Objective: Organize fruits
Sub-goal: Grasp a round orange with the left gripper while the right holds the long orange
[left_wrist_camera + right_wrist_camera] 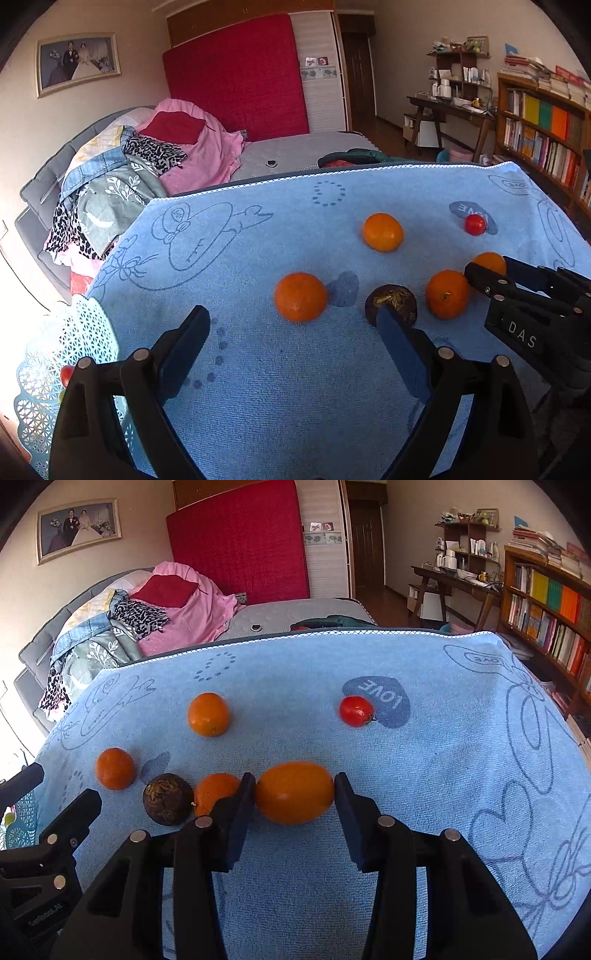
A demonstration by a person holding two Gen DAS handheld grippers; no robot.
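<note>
Several fruits lie on a blue towel (258, 369). In the right wrist view my right gripper (294, 794) is shut on an oval orange fruit (294, 792), both pads touching its sides. Left of it lie an orange (214, 792), a dark brown fruit (168, 799), another orange (115, 768) and a farther orange (208, 713). A red tomato (355, 710) lies farther back. In the left wrist view my left gripper (291, 325) is open and empty, just in front of an orange (300, 296) and the dark fruit (390, 304). The right gripper (487, 277) shows at the right, hiding most of the oval fruit (489, 262).
A teal perforated basket (48, 398) sits at the towel's left edge, holding a small red fruit (66, 374). Behind the towel is a bed with piled clothes (147, 158). A bookshelf (543, 136) stands at the right.
</note>
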